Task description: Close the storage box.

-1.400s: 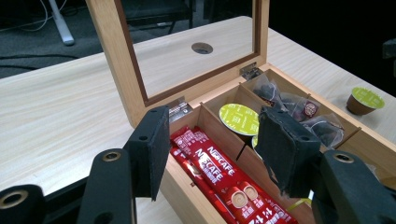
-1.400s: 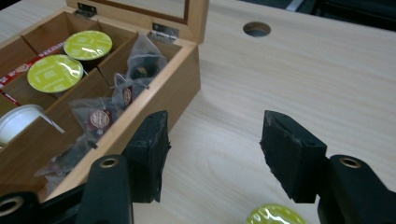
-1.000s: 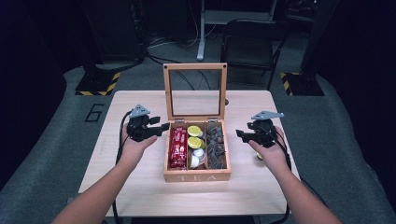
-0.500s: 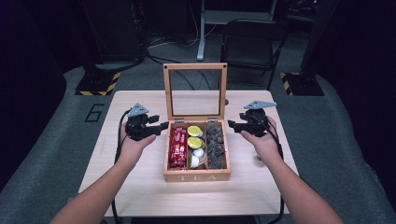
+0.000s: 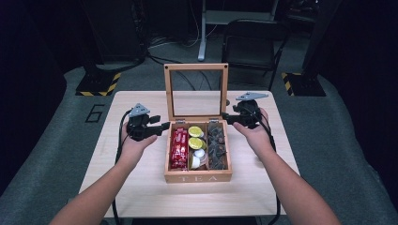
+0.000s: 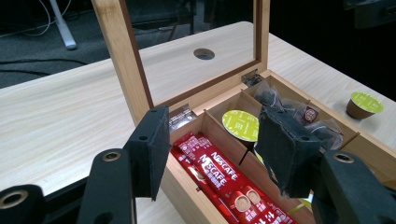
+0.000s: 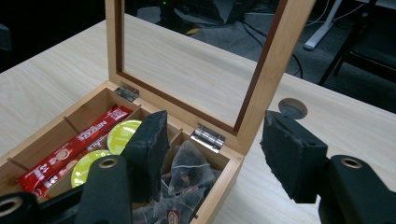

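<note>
Bamboo wood is what the tea box [image 5: 197,177] is made of; it is placed on the table [image 5: 141,187] between both grippers, with its glass lid [image 5: 195,91] raised upright. The left gripper [image 5: 164,125] is held just beside the left wall of the box, its jaws partly open with nothing gripped; directly past its jaws the red coffee sticks [image 6: 219,179] are seen, then a green capsule [image 6: 240,125]. The right gripper [image 5: 226,115] is brought near the back right corner, beside the hinge [image 7: 208,136]; its jaws have just been closing slightly and are partly open, with nothing pressed between them. Below its jaws the tea bags [image 7: 187,172] are lying in the nearest compartment, and the lid frame stands a little farther ahead. One more capsule [image 6: 364,104] is left on the table, outside the box, near the right hand. A risk can be judged here: if the lid is pushed too fast it may slam down, or the light box may be shifted, because it is not steadied by the left gripper.
</note>
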